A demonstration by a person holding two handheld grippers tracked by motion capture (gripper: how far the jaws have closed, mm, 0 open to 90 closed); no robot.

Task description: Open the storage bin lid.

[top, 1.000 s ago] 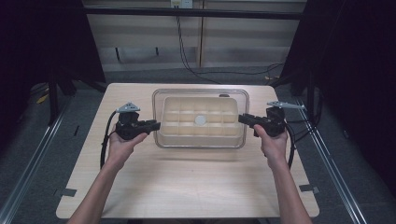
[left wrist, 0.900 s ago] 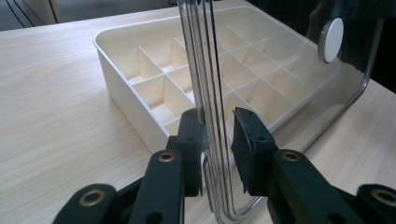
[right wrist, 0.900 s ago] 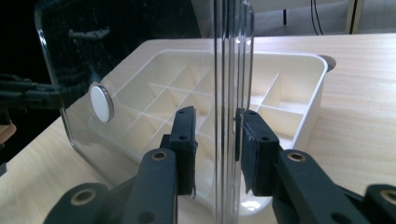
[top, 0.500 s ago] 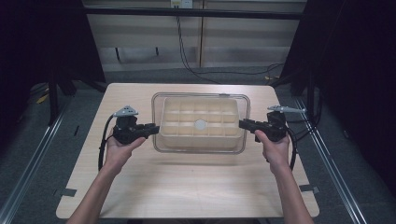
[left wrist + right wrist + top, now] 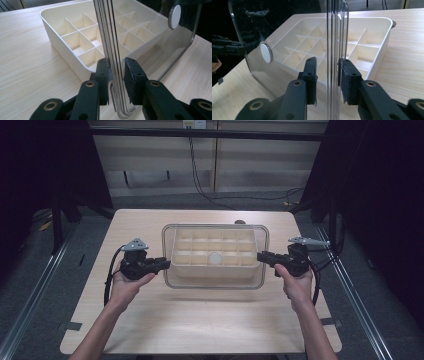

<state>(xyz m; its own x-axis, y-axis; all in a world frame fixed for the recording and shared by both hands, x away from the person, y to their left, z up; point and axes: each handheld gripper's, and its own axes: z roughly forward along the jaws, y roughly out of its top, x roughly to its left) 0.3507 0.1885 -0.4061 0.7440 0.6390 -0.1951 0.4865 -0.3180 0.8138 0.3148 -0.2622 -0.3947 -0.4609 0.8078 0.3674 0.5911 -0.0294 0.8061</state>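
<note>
Both grippers clamp the clear rectangular plastic lid (image 5: 215, 285) above the cream compartmented plastic tray (image 5: 214, 252): left gripper (image 5: 163, 264) at its left edge, right gripper (image 5: 262, 256) at its right.

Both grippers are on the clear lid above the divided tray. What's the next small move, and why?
Probably keep it level and carry it toward the person, then lower it onto bare table. The left gripper and right gripper pinch opposite edges of the clear lid, which is lifted off the divided tray but overlaps it.

Clear lid (image 5: 215, 282) with white knob hovers above cream compartment tray (image 5: 215, 251).
</note>
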